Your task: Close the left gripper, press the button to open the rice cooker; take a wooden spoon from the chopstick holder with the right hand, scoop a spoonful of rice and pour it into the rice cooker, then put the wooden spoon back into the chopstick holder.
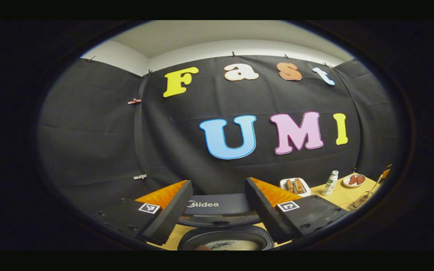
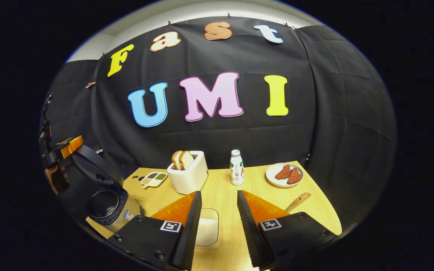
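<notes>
Your right gripper is hanging wide open and gripping nothing, poised over the rice container on the table. The spoon is poking up just past its right finger, probably where the holder sits, so that looks like your next reach. Your left gripper is also gaping empty above the cooker, whose lid is standing open, so the button step seems done and the pot is waiting for rice.
</notes>
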{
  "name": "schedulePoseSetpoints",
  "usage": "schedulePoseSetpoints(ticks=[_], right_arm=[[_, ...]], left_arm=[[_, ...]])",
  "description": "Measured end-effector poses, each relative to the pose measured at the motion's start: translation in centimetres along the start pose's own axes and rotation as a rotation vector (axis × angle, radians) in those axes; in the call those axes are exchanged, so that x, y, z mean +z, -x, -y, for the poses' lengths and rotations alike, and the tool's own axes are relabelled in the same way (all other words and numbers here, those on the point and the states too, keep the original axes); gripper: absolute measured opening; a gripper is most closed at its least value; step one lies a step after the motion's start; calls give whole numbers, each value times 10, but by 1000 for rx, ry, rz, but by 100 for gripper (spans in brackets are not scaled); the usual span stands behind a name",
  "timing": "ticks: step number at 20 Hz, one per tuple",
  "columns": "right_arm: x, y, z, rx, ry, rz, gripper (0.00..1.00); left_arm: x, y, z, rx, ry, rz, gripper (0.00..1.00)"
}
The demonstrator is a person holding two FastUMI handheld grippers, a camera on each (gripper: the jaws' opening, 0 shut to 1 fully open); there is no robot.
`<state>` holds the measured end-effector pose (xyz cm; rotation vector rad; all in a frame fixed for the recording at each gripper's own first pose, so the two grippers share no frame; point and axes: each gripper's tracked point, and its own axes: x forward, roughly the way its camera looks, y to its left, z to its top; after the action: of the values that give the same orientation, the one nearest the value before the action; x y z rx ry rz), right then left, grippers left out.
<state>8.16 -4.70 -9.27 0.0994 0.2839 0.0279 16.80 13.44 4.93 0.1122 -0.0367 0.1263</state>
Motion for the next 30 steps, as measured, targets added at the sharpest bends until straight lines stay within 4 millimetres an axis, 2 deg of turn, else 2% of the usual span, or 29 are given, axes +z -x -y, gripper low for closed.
schedulePoseSetpoints(ticks=[8,16,30], right_arm=[[-5,3,-12,33,11,-8,60],[-10,5,-23,67,16,-20,60],[-25,17,-38,105,23,-43,60]], left_arm=[[-17,38,2,9,26,-48,98],[-55,87,7,-2,34,-99,98],[-116,126,15,9,70,-209,97]])
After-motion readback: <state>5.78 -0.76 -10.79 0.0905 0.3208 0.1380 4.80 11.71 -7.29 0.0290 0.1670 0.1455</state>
